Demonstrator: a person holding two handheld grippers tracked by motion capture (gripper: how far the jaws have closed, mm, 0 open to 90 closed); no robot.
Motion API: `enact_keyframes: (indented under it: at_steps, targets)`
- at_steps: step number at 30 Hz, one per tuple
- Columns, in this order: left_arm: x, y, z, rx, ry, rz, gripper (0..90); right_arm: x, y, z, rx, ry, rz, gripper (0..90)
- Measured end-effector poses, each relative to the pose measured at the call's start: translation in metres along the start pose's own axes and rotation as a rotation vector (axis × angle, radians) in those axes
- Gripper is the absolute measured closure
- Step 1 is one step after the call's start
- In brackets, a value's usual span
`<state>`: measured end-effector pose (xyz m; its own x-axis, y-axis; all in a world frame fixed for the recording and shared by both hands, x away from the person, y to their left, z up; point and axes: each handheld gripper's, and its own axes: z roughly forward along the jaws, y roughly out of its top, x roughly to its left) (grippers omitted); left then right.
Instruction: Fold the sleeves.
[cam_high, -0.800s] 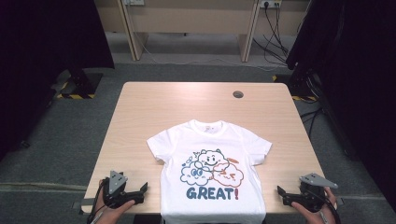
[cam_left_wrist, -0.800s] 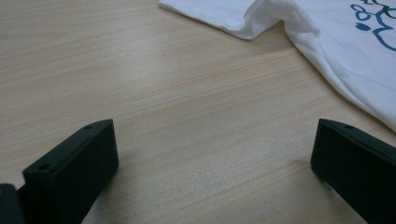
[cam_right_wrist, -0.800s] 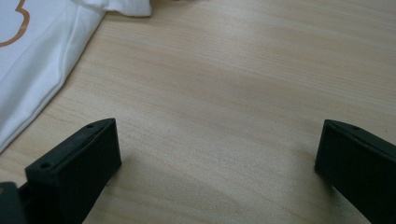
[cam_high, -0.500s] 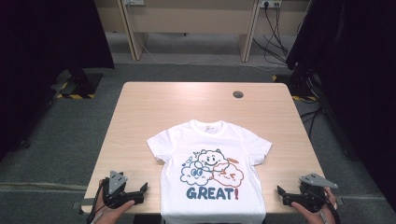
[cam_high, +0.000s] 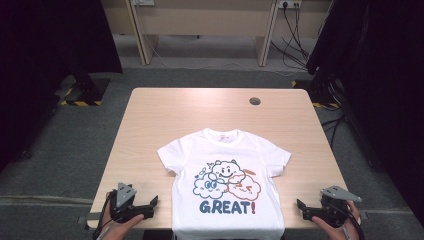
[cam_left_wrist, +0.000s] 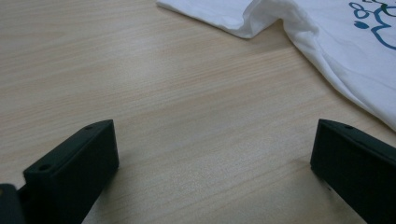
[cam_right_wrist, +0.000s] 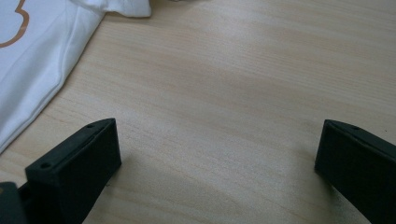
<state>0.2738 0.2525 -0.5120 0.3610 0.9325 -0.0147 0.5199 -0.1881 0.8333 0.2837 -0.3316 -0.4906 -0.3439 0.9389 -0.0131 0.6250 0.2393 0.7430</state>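
Nothing moved since earlier | left gripper (cam_high: 152, 204) and right gripper (cam_high: 302, 209) parked wide apart, empty, flanking t-shirt (cam_high: 227, 187) | spread flat, probably for folding

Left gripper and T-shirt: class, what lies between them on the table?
Nothing: bare table separates the open left gripper from the T-shirt, as the left gripper view shows.

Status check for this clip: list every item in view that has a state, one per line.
T-shirt: spread flat, print side up, collar away from the person, hem at the near table edge.
Left gripper: jaws wide open, nothing between them, beside the shirt, not touching it.
Right gripper: jaws wide open, nothing between them, beside the shirt, apart from it.
Table: bare wood beyond the shirt.
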Motion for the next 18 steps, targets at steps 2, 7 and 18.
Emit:
enact_keyframes:
  at_steps: [2,7,18]
  targets:
    - [0.001,0.001,0.000,0.001,0.000,-0.004,0.5,0.000,0.000,0.000,0.000,0.000,0.000,0.2]
    - [0.003,0.005,0.000,0.015,-0.003,-0.033,2.9,0.000,0.000,0.000,0.002,0.000,0.000,0.2]
    - [0.006,0.025,0.001,0.017,0.016,-0.035,4.2,0.000,0.001,0.000,0.007,0.002,-0.002,0.2]
